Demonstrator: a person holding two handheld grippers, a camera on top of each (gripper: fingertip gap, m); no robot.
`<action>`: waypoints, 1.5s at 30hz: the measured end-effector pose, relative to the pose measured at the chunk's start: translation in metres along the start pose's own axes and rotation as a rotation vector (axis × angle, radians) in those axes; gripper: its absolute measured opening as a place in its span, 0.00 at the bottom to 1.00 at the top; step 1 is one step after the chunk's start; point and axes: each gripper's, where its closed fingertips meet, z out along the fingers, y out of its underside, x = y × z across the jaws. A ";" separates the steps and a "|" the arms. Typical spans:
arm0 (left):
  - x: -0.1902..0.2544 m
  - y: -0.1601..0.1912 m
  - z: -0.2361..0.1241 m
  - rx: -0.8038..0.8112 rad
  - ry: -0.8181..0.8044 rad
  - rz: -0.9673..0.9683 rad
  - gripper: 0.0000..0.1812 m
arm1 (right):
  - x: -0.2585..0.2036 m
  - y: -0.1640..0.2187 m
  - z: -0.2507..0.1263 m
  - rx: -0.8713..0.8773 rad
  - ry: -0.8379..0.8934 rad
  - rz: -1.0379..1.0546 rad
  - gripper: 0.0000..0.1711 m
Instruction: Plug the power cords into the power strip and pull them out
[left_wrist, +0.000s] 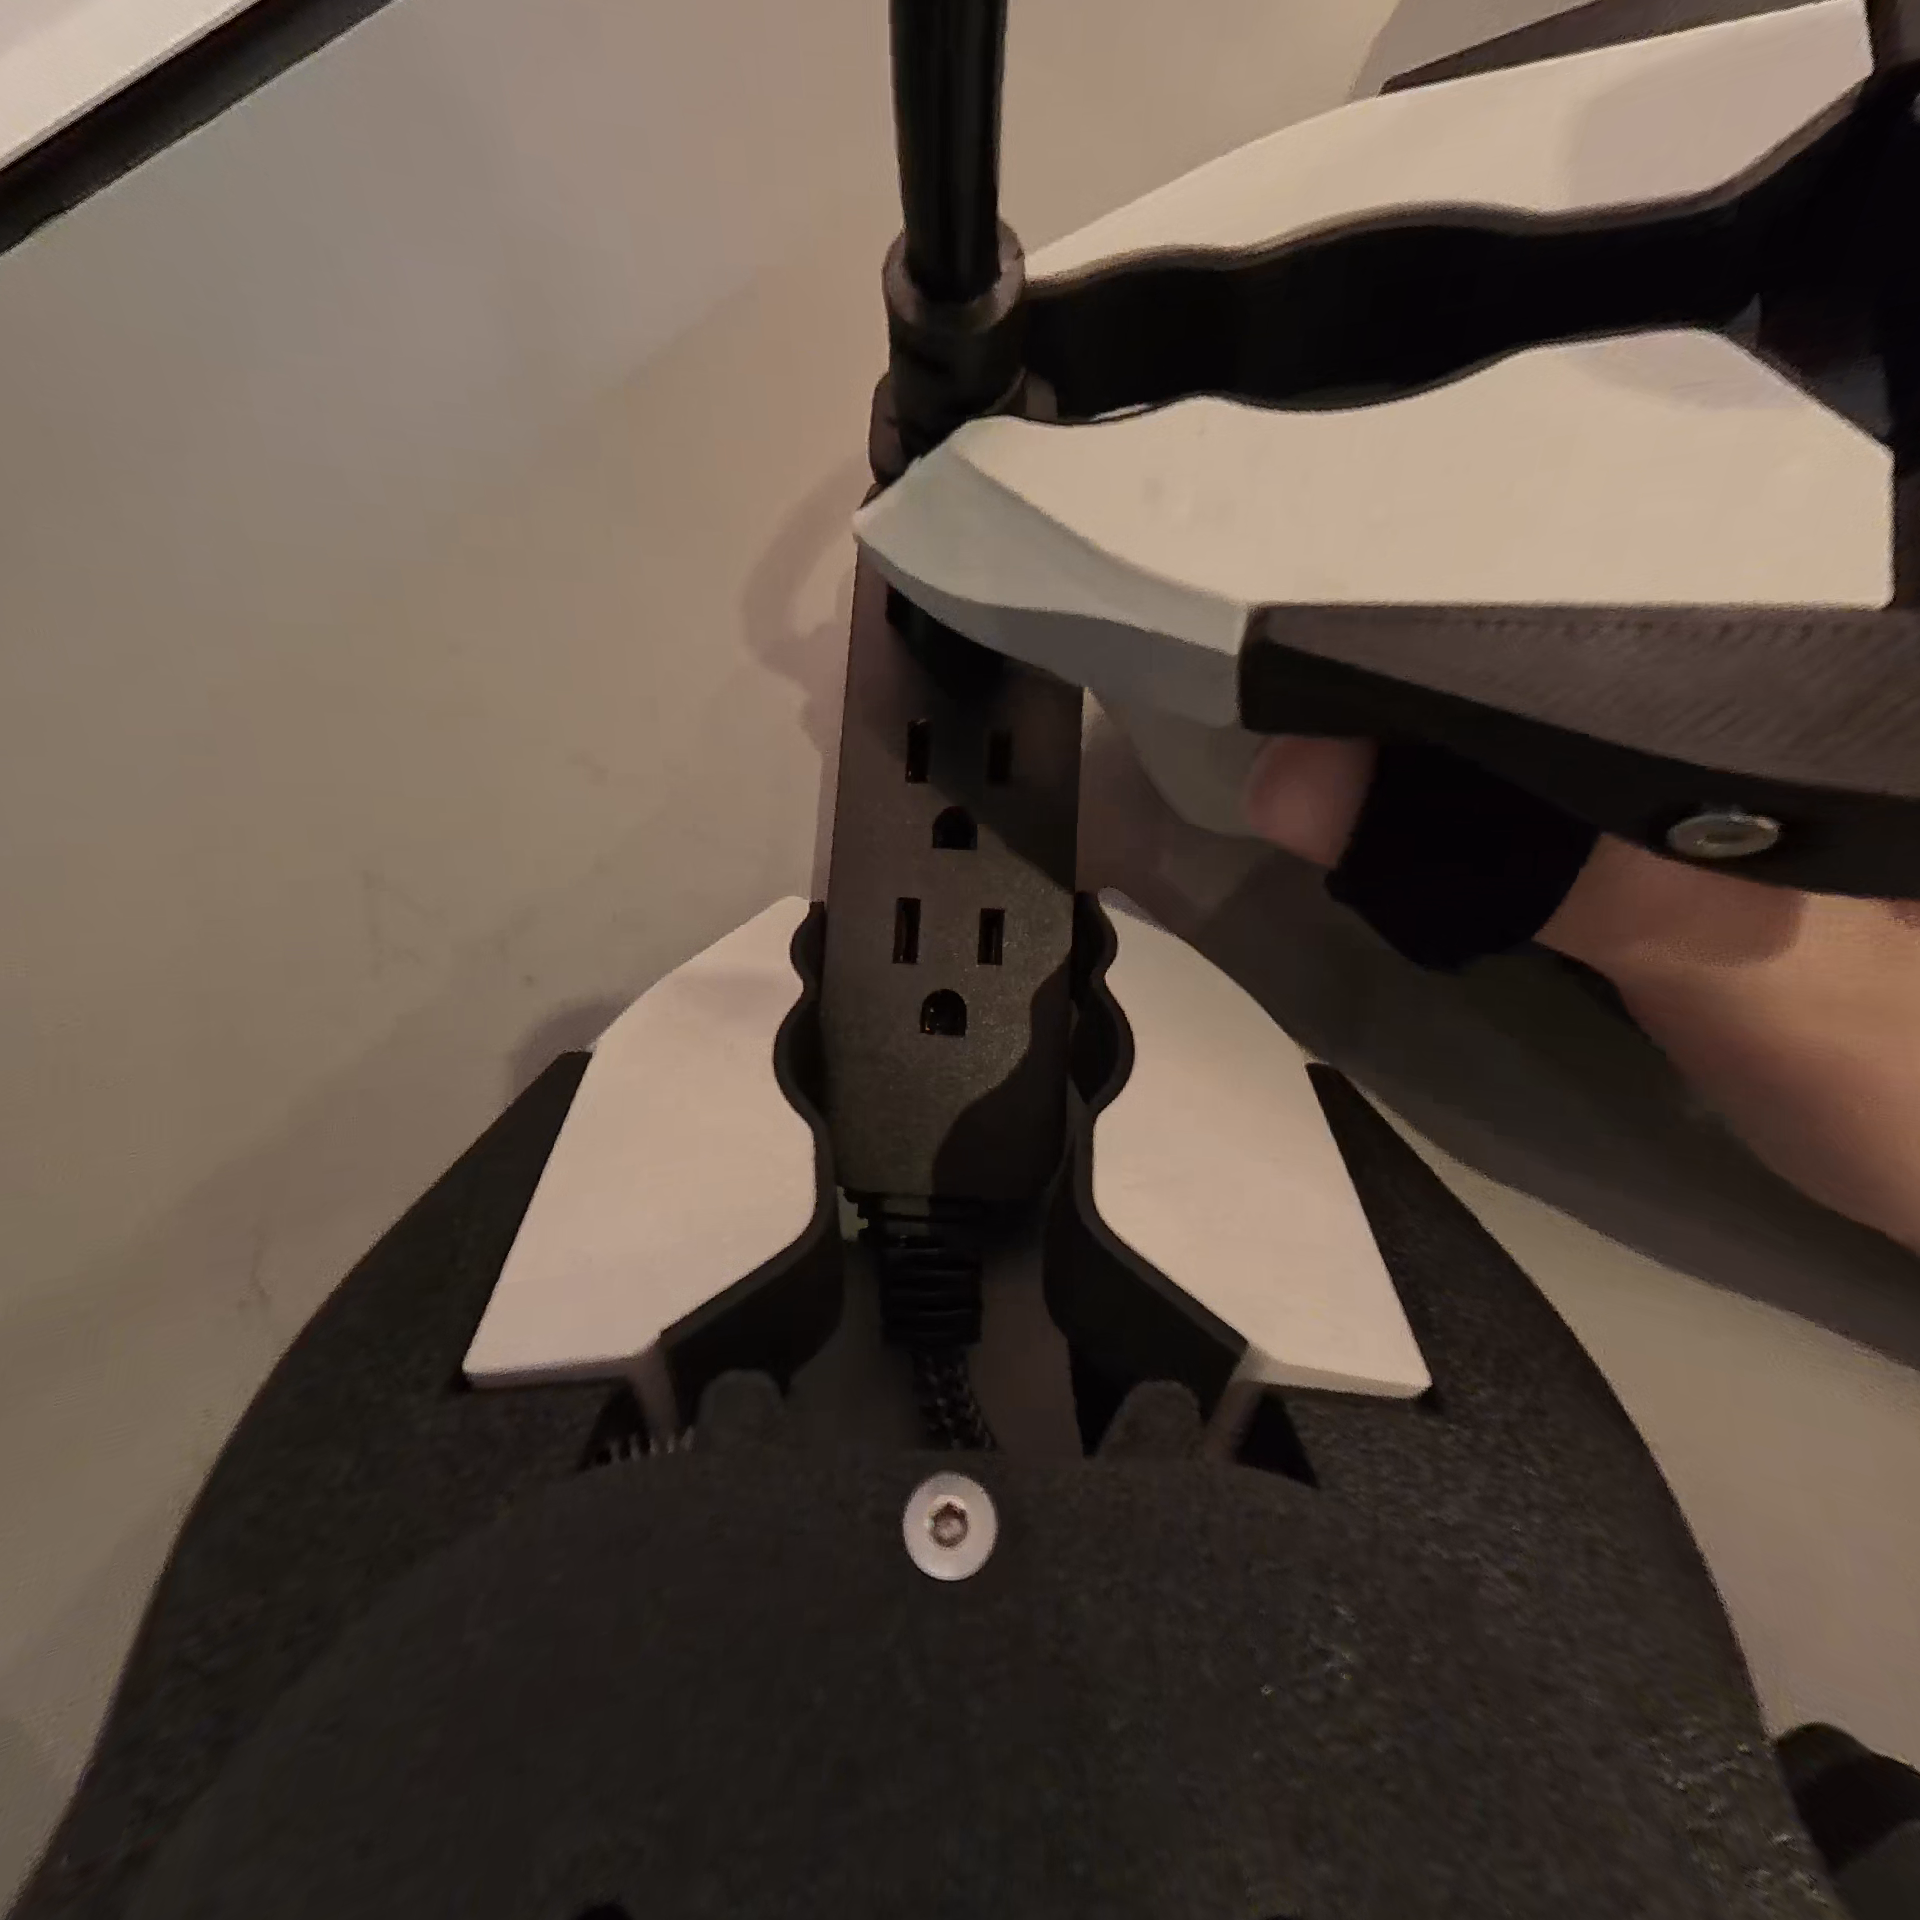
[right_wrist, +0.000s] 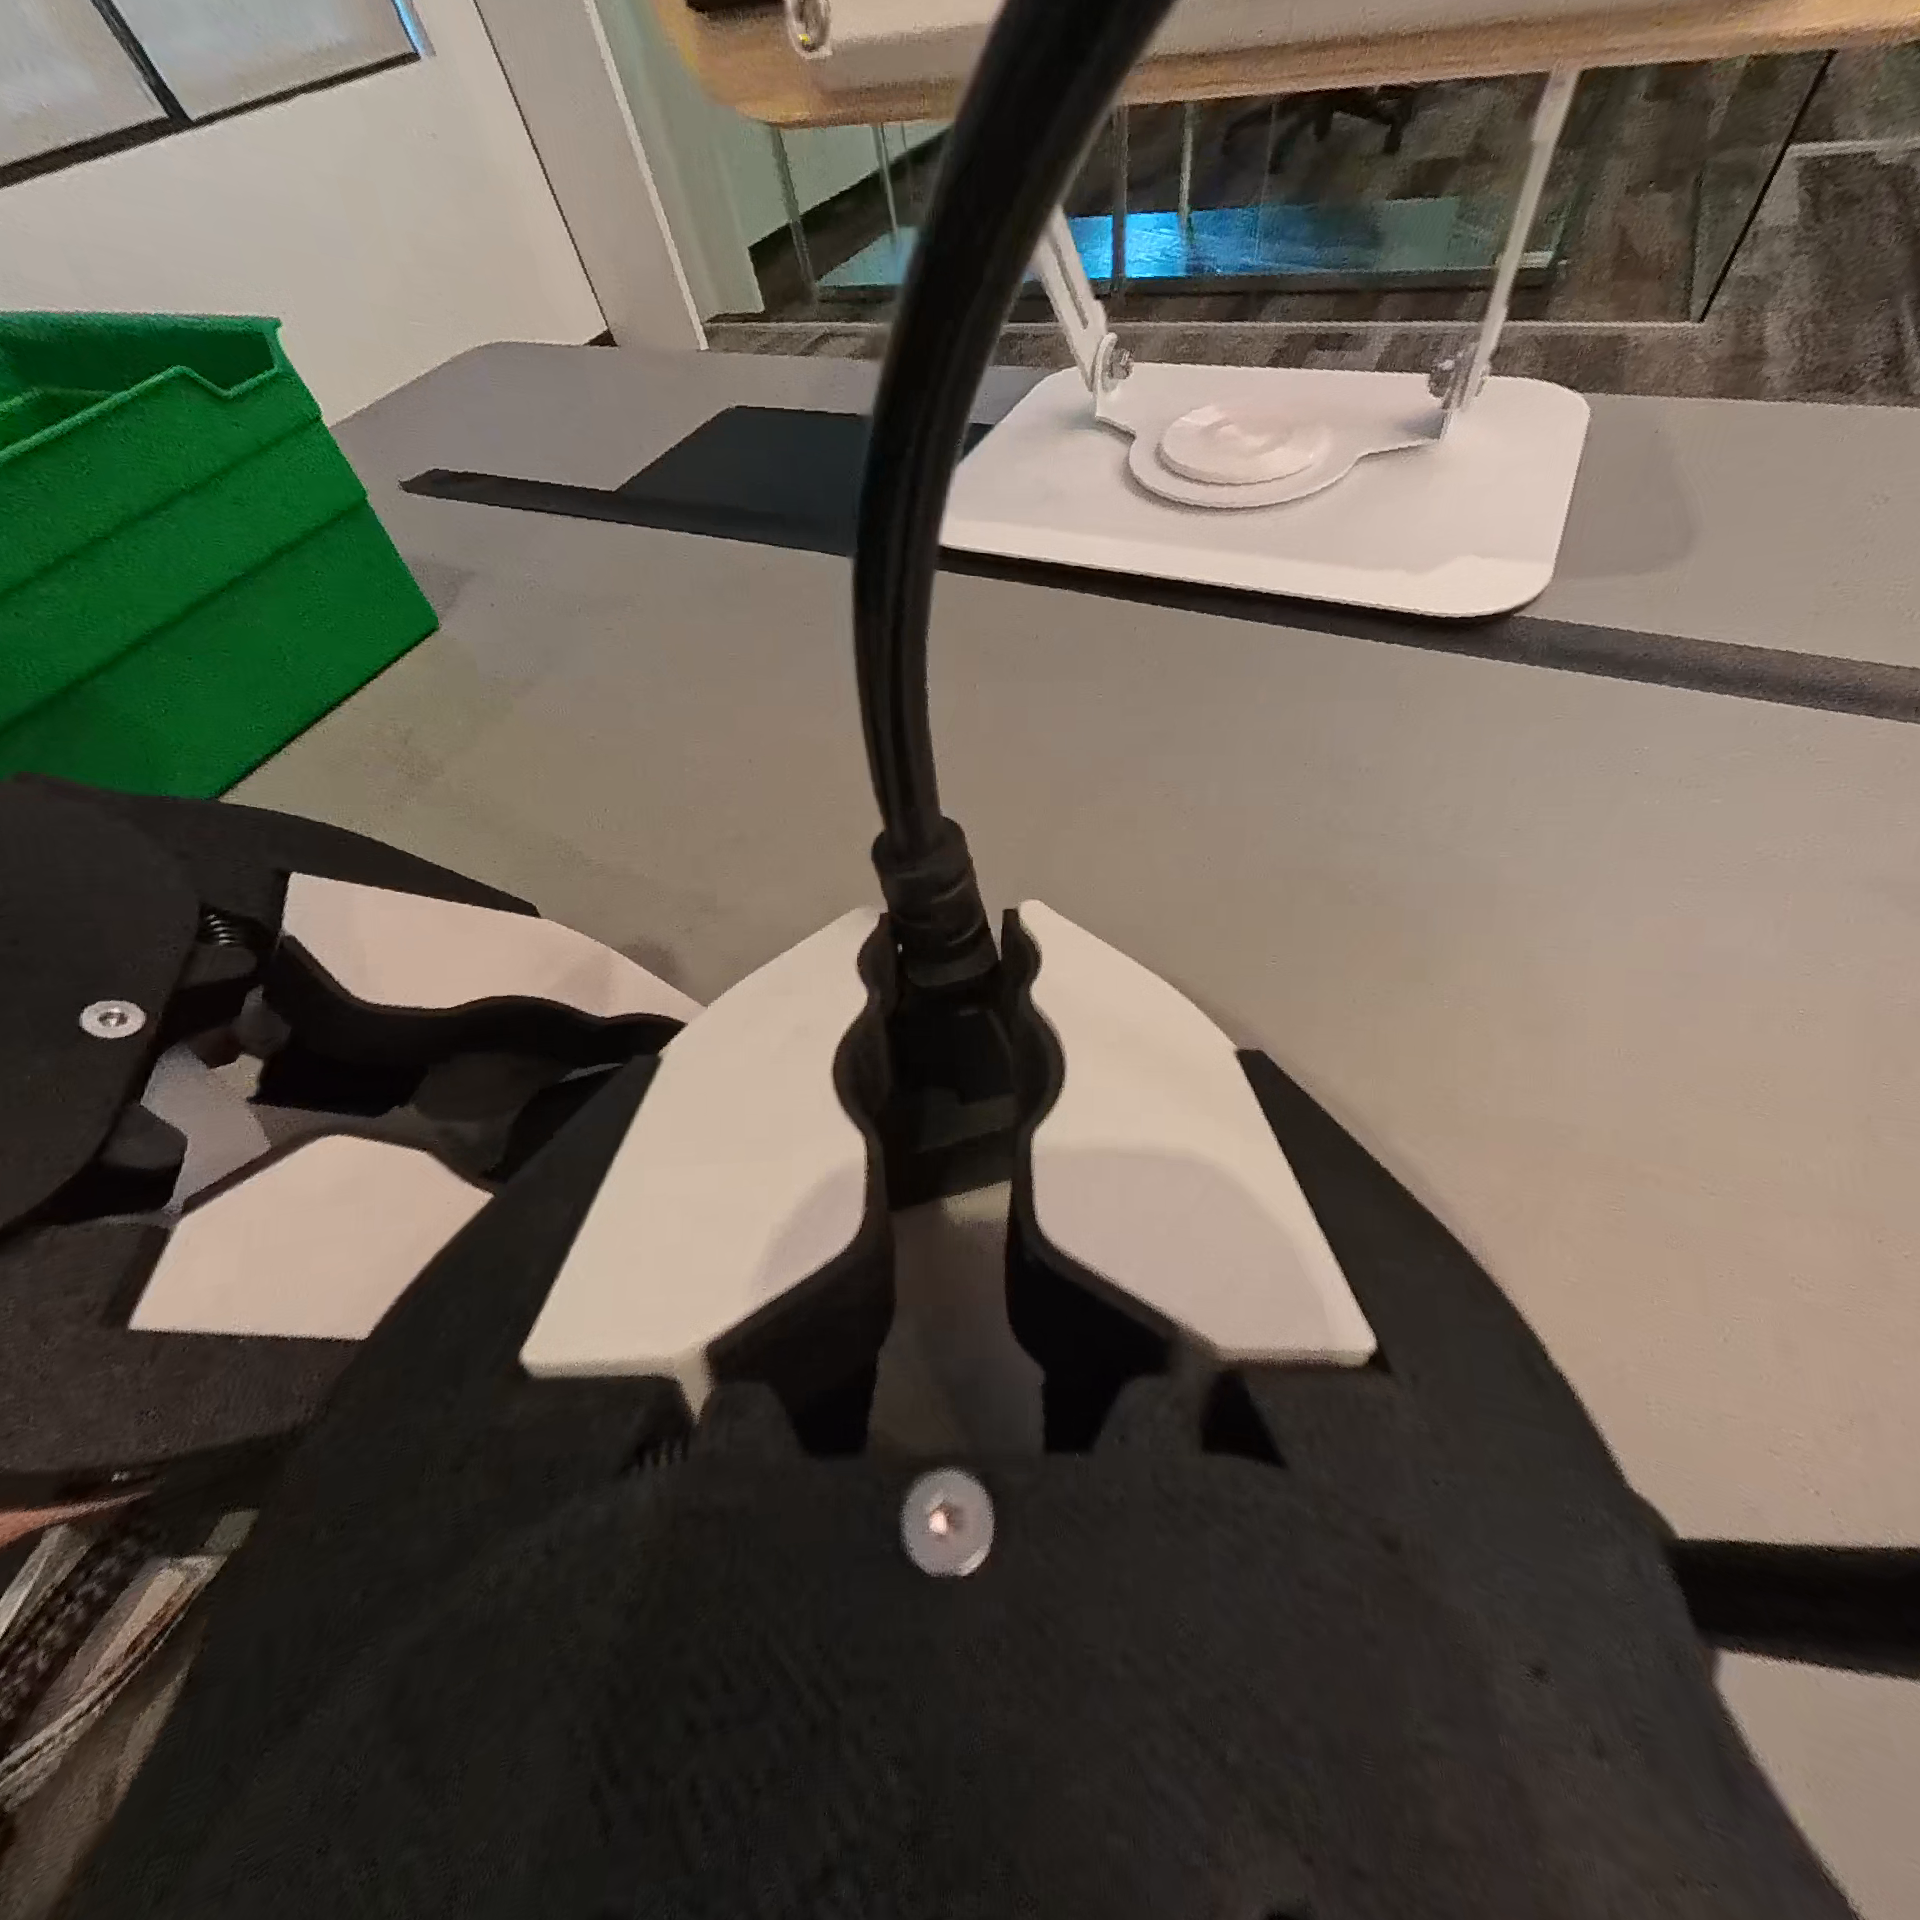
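Observation:
In the left wrist view, my left gripper (left_wrist: 945, 935) is shut on the near end of a black power strip (left_wrist: 951, 821), which points away from me. Two bare outlets show on it, and its braided cable (left_wrist: 935, 1382) runs back between the fingers. My right gripper (left_wrist: 951, 405) comes in from the right, shut on a black plug (left_wrist: 940, 343) at the strip's far end. Its lower finger hides where plug meets strip. In the right wrist view, my right gripper (right_wrist: 940, 935) is clamped on the plug (right_wrist: 951, 1070), and the cord (right_wrist: 925, 520) arcs upward.
A gloved hand (left_wrist: 1662, 987) holds the right gripper. The left gripper's fingers (right_wrist: 436, 951) lie at the left in the right wrist view. Green bins (right_wrist: 156, 540) stand at the left, and a white stand base (right_wrist: 1299, 520) sits at the back of the grey table (right_wrist: 1351, 935). The left gripper's tips are roughly 7 cm from the right gripper's.

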 end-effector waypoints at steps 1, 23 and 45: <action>-0.001 0.001 -0.001 -0.007 -0.006 0.000 0.25 | -0.001 0.000 0.001 0.001 0.001 -0.001 0.12; 0.007 -0.004 0.006 0.023 -0.027 0.115 0.25 | 0.007 -0.008 -0.007 0.113 -0.183 0.367 0.12; 0.033 -0.006 -0.050 0.073 0.571 0.166 0.45 | -0.082 0.014 -0.058 -0.061 -0.960 -0.179 0.11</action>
